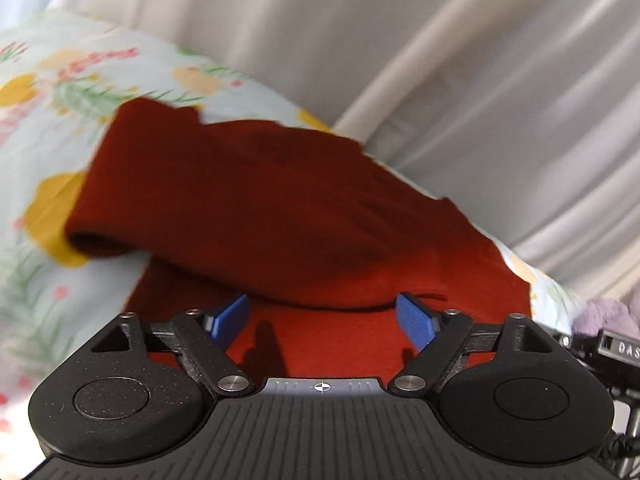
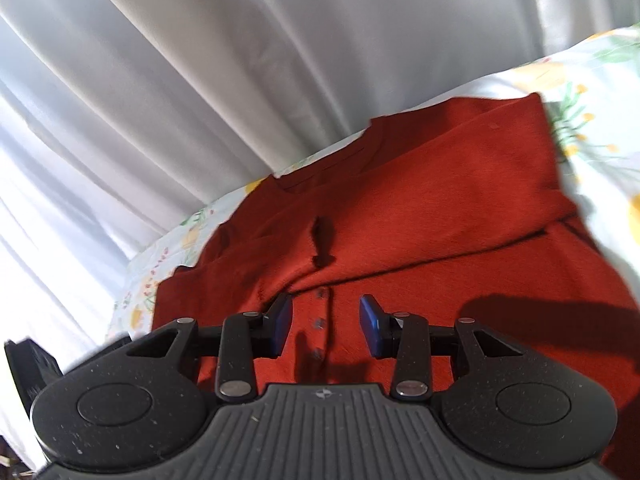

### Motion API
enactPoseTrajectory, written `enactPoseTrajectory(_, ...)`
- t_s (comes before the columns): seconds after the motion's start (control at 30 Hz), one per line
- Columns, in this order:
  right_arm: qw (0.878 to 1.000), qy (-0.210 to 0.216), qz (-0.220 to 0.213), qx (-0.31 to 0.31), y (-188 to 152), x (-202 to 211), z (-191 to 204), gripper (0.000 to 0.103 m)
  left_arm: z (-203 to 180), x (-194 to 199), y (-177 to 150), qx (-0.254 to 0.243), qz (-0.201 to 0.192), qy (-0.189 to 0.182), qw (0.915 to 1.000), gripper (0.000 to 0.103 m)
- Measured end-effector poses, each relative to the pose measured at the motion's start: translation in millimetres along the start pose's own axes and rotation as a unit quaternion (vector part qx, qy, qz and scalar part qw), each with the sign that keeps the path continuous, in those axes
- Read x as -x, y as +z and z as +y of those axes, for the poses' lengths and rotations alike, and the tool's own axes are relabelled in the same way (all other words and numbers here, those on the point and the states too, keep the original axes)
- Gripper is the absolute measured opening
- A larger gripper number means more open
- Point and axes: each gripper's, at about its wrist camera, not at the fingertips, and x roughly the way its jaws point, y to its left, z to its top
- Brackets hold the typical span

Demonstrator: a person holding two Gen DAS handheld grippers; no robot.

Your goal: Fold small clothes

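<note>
A rust-red knitted cardigan (image 1: 280, 208) lies spread on a floral sheet (image 1: 52, 120), with one part folded across its body. In the right wrist view the cardigan (image 2: 420, 200) shows a row of small buttons (image 2: 320, 322) down its front and a sleeve laid across it. My left gripper (image 1: 322, 318) hovers over the near part of the cardigan, its blue pads (image 1: 416, 320) wide apart and nothing between them. My right gripper (image 2: 326, 322) stands over the button strip with its blue pads (image 2: 282, 320) partly apart, not pressing the cloth.
White curtains (image 1: 400, 40) hang in folds right behind the sheet's far edge. A lilac fluffy item (image 1: 608, 312) lies at the right edge of the left wrist view, next to a black device part (image 1: 618, 348). The floral sheet (image 2: 600, 100) continues to the right.
</note>
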Motion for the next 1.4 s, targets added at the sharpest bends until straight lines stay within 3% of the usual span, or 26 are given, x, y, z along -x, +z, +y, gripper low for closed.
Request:
enactPoseTrajectory(0.17, 0.998, 0.04, 0.044, -0.025, 30, -60, 1, 0.038, 26, 8, 3, 0.034, -0.011, 0.026, 0.999, 0.096)
enactPoseTrajectory(0.33, 0.995, 0.034, 0.089, -0.042, 43, -112, 1, 0.038, 33, 16, 3, 0.046, -0.014, 0.048, 0.9977, 0.098)
enactPoseTrajectory(0.43, 0.994, 0.05, 0.088, -0.044, 46, -121, 4, 0.037, 37, 21, 2, 0.052, -0.02, 0.062, 0.9966, 0.101)
enactPoseTrajectory(0.5, 0.994, 0.057, 0.086, -0.044, 49, -125, 6, 0.029, 39, 19, 4, 0.052, -0.017, 0.065, 0.9964, 0.101)
enactPoseTrajectory(0.57, 0.993, 0.056, 0.097, -0.03, 48, -133, 12, 0.009, 39, 18, 6, 0.053, -0.015, 0.065, 0.9963, 0.101)
enactPoseTrajectory(0.6, 0.994, 0.049, 0.098, -0.016, 47, -135, 16, 0.007, 39, 16, 7, 0.052, -0.015, 0.065, 0.9964, 0.101)
enactPoseTrajectory(0.67, 0.997, 0.013, 0.068, 0.038, 47, -125, 29, 0.005, 36, 14, 9, 0.044, -0.014, 0.069, 0.9966, 0.101)
enactPoseTrajectory(0.73, 0.995, -0.022, 0.007, 0.095, 52, -102, 42, 0.004, 32, 13, 11, 0.032, -0.014, 0.071, 0.9968, 0.101)
enactPoseTrajectory(0.8, 0.988, -0.065, -0.062, 0.125, 60, -75, 44, 0.004, 29, 11, 12, 0.022, -0.014, 0.074, 0.9969, 0.101)
enactPoseTrajectory(0.87, 0.979, -0.112, -0.099, 0.139, 66, -56, 34, 0.004, 27, 8, 11, 0.017, -0.012, 0.075, 0.9969, 0.101)
enactPoseTrajectory(0.97, 0.971, -0.171, -0.099, 0.138, 68, -47, 5, 0.005, 25, 1, 11, 0.017, 0.002, 0.075, 0.997, 0.101)
enactPoseTrajectory(1.03, 0.972, -0.187, -0.085, 0.115, 69, -47, -18, 0.005, 21, -1, 11, 0.011, 0.006, 0.072, 0.9973, 0.101)
enactPoseTrajectory(1.23, 0.984, -0.164, -0.056, 0.041, 68, -54, -56, 0.008, 9, -7, 13, -0.025, 0.008, 0.071, 0.9971, 0.101)
enactPoseTrajectory(1.3, 0.987, -0.151, -0.052, 0.024, 65, -58, -60, 0.014, 7, -9, 15, -0.031, 0.01, 0.071, 0.997, 0.101)
enactPoseTrajectory(1.4, 0.987, -0.147, -0.049, 0.036, 66, -63, -57, 0.014, 5, -13, 17, -0.033, 0.011, 0.071, 0.9968, 0.101)
